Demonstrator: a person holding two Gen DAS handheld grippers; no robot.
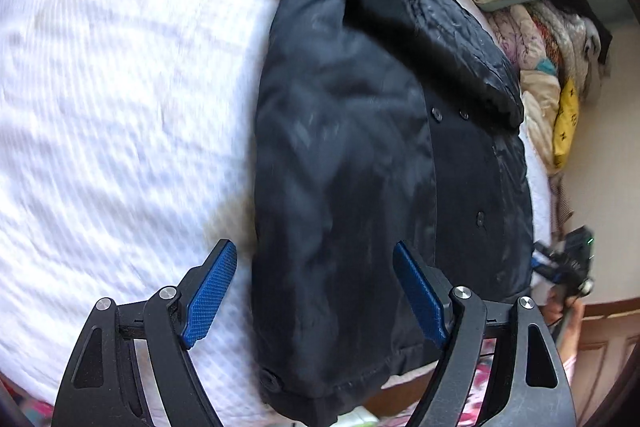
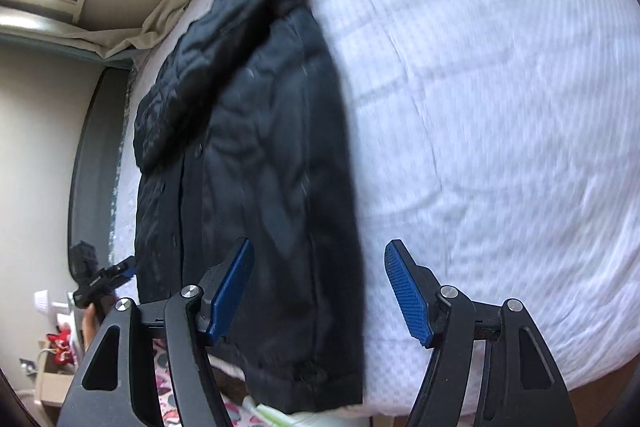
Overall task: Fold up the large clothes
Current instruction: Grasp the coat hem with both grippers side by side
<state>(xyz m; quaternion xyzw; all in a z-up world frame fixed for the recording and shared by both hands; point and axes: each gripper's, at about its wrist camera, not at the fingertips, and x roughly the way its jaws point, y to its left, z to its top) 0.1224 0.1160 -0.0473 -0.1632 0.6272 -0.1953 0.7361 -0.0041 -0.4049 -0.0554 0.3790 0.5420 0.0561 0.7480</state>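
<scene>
Nearest the lens in the left wrist view: left hand-held gripper [image 1: 314, 293], jaws spread wide, blue textured pads [image 1: 210, 293] bare, nothing clamped between them. Poised over the near hem of a dark coat [image 1: 348, 147], one pad above white bedding, the other above the cloth; contact with the fabric not clear from this angle.

Nearest the lens in the right wrist view: right hand-held gripper [image 2: 318, 293], likewise spread wide and holding nothing, straddling the coat's long folded edge near the hem. Contact again impossible to confirm.

A little farther out: the coat [image 2: 248, 163] itself, lying lengthwise on a bed [image 1: 100, 87] covered in white textured bedding, hem toward the cameras at the near edge of the mattress, collar toward the far end. Already narrowed into a long strip, one side laid over the front, row of buttons [image 1: 436, 113] exposed beside the overlap, a sleeve or hood bunched across the upper part. Judged about midway: lengthwise fold apparently done, crosswise fold, hem to collar, apparently left, plus tidying of the bunched top.

Farther off: a heap of mixed laundry [image 1: 552, 39] past the coat's edge in the left view, and a pale wall [image 2: 36, 147].
</scene>
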